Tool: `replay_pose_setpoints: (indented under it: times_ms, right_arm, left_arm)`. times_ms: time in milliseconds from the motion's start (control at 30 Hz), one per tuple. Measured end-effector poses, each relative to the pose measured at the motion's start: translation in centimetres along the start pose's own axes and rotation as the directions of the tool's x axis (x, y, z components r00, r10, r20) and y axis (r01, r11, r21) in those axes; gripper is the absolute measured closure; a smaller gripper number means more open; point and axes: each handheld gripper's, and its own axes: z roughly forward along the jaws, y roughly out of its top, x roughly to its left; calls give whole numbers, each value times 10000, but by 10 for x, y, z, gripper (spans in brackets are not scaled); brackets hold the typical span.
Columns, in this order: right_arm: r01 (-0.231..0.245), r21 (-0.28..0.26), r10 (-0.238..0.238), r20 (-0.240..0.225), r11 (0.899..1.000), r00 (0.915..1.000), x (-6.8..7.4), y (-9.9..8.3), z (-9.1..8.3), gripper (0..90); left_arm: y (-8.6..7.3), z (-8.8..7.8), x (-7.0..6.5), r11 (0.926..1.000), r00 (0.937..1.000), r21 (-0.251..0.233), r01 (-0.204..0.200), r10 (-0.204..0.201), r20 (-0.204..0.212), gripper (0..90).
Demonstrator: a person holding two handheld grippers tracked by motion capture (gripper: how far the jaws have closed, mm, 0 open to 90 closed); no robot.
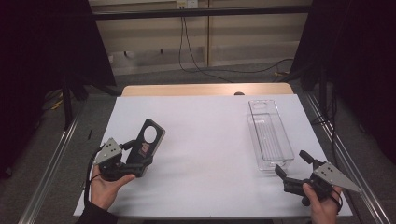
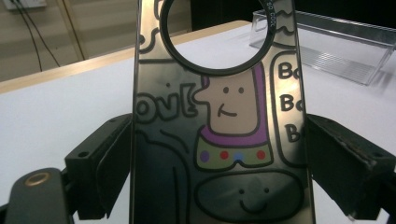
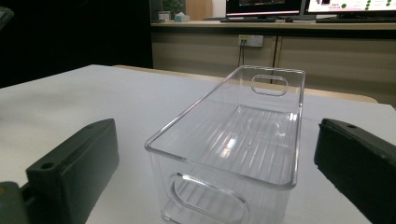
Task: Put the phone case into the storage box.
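Two grippers sit at the near edge of the white table [image 1: 205,121], one in each hand. On the near left, the left gripper [image 1: 140,156] is clamped on a black phone case [image 1: 148,141] printed with cartoon figures, its round camera hole uppermost. On the near right, the right gripper [image 1: 293,164] has its jaws spread wide, with nothing between them. Just beyond it lies a clear plastic bin [image 1: 268,135], running lengthwise away toward the far edge.
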Motion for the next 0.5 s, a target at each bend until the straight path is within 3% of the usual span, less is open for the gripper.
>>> replay_pose_setpoints:
  times_ms: [300,500]
  right_arm:
    - [288,40,-286,-488,9996,9984,6,3,1,0]
    - [278,-107,-285,-731,9996,9969,9,8,1,0]
  left_arm:
    - [12,23,-12,9996,9975,-145,-232,241,670,124]
    - [22,38,-25,9980,9866,-373,-516,567,1533,124]
